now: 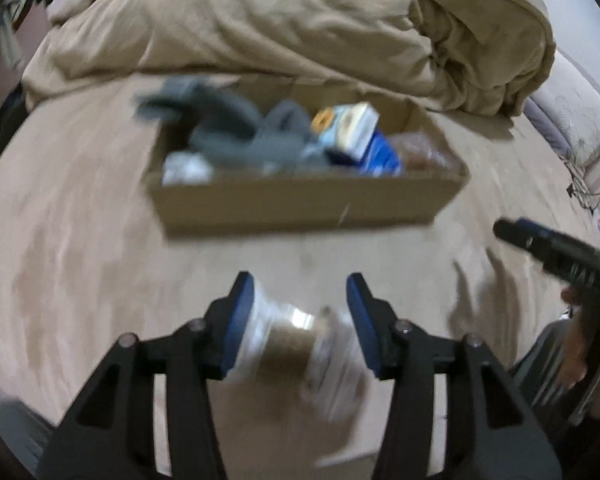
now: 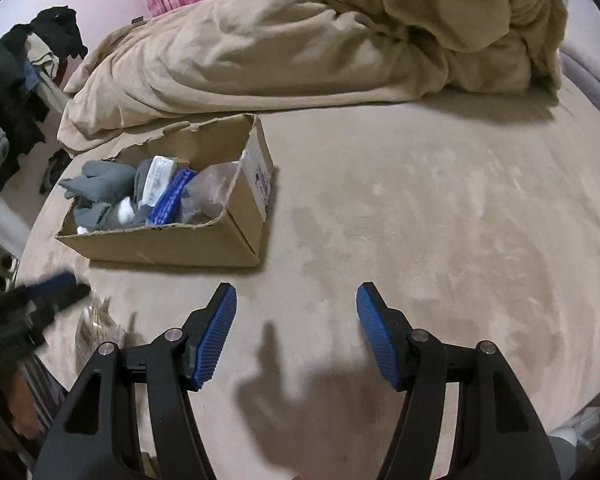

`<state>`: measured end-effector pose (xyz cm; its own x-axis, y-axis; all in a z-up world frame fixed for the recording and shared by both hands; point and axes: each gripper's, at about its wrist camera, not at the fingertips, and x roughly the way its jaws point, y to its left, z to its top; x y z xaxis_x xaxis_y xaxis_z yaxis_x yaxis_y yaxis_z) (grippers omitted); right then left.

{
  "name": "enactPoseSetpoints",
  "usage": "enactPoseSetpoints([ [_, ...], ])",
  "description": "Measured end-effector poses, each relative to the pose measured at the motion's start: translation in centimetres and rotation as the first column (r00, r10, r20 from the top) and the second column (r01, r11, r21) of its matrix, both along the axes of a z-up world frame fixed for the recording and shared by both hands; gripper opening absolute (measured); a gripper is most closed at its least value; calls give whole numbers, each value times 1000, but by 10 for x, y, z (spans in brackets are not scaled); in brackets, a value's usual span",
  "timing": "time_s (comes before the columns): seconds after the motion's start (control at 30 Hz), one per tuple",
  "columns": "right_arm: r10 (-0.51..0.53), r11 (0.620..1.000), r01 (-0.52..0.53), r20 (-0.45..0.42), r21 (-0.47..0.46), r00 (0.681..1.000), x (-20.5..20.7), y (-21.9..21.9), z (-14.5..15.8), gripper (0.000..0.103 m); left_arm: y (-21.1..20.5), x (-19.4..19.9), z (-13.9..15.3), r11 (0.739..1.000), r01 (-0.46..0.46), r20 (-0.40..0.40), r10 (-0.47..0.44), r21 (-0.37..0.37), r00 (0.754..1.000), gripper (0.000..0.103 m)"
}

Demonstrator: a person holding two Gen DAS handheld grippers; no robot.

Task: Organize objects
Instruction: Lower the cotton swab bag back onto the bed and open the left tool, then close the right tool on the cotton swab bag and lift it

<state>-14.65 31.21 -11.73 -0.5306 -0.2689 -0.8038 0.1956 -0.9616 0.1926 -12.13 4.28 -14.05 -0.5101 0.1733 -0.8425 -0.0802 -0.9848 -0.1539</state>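
Note:
A clear plastic bag with brown contents lies on the beige bed cover, blurred, between the blue pads of my left gripper. The jaws stand apart around it and I see no pad pressing on it. Beyond it stands an open cardboard box holding grey cloth, a blue packet, a white carton and another clear bag. My right gripper is open over bare bed cover with nothing between its fingers. From the right wrist, the box is ahead to the left, and the left gripper hovers over the bag.
A rumpled tan blanket is heaped behind the box across the far side of the bed. Dark clothes hang off the left side. A wide stretch of bed cover lies to the right of the box. A hand holds the right gripper's handle.

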Motion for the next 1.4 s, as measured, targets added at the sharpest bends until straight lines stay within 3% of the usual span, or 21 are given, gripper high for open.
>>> enactPoseSetpoints([
  [0.07, 26, 999, -25, -12, 19, 1000, 6, -10, 7, 66, -9, 16, 0, 1000, -7, -8, 7, -3, 1000, 59],
  [0.43, 139, 988, -139, 0, 65, 990, 29, -89, 15, 66, -71, 47, 8, 998, -53, -25, 53, 27, 998, 59],
  [0.53, 170, 983, -170, 9, 70, 985, 33, -112, 12, 76, -89, 49, 4, 997, -67, -19, 68, 40, 998, 59],
  [0.63, 193, 978, -194, 25, 78, 981, 35, -132, 6, 82, -108, 49, -2, 995, -89, -11, 90, 55, 996, 59],
  [0.9, 226, 968, -236, 107, 87, 968, 35, -173, -27, 82, -140, 47, -10, 992, -110, -5, 110, 56, 994, 59],
  [1.07, 250, 966, -258, 155, 29, 956, 36, -189, -43, 82, -150, 49, -16, 990, -120, 11, 120, 80, 993, 59],
  [1.1, 255, 965, -262, 156, 27, 954, 35, -191, -44, 81, -151, 50, -16, 988, -123, 10, 123, 93, 992, 59],
  [1.17, 273, 961, -278, 157, 9, 949, 37, -195, -46, 65, -151, 50, -18, 986, -127, 13, 126, 107, 992, 59],
  [1.4, 295, 955, -294, 132, -22, 946, 43, -191, -35, 49, -141, 52, -8, 987, -113, 0, 114, 118, 993, 59],
])
